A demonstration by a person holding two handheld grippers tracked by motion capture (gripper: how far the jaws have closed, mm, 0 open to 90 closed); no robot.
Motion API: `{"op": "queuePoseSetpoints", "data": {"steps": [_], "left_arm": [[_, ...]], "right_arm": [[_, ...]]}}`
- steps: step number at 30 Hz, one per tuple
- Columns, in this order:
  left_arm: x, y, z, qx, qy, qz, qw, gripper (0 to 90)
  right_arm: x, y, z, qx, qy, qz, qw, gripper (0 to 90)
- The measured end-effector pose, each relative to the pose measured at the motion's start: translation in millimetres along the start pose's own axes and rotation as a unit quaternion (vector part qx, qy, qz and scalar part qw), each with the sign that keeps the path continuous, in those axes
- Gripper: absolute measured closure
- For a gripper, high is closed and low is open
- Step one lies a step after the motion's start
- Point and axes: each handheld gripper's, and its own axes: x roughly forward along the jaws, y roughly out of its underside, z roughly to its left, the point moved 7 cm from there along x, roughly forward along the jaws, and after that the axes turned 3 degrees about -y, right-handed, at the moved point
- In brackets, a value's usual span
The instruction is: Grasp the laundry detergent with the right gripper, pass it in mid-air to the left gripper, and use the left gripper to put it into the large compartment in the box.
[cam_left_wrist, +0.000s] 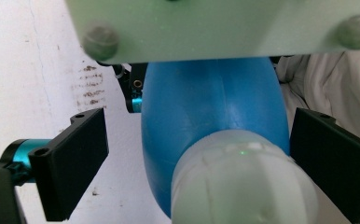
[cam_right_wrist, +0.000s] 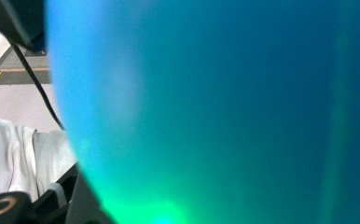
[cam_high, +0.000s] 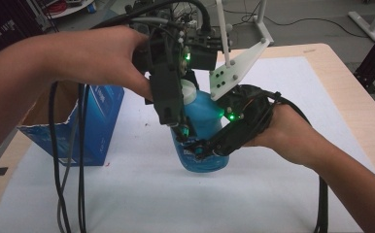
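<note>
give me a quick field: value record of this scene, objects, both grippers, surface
main object: blue bottle with a white cap, upright on the table
left gripper: above the bottle, jaws open on either side of the cap, not touching it
right gripper: at the bottle's side, low on its body; grip state cannot be told
other object: blue cardboard box, open, to the left of the bottle
surface: table covered by a white sheet
</note>
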Motion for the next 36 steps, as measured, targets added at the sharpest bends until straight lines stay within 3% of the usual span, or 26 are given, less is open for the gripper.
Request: {"op": "queuePoseSetpoints", "data": {"steps": [2,4,24,36], "left_arm": [[0.5,-0.3,0.9,0.001,-0.002,0.002,1.0,5.1],[-0.6,-0.6,0.8,0.004,0.001,-0.002,1.0,11.6],[1.9,-0.4,-0.7,0.016,0.007,0.005,0.9998,24.6],[0.9,-2.7,-2.6,0.026,0.007,-0.002,0.9996,32.5]], "right_arm": [[0.0,-0.1,0.8,0.002,-0.002,0.001,1.0,45.2],[0.1,0.0,1.2,0.001,-0.002,0.002,1.0,45.2],[0.6,-1.6,0.9,-0.002,-0.001,0.0,1.0,45.2],[-0.7,-1.3,1.5,-0.003,-0.003,-0.002,1.0,45.2]]}}
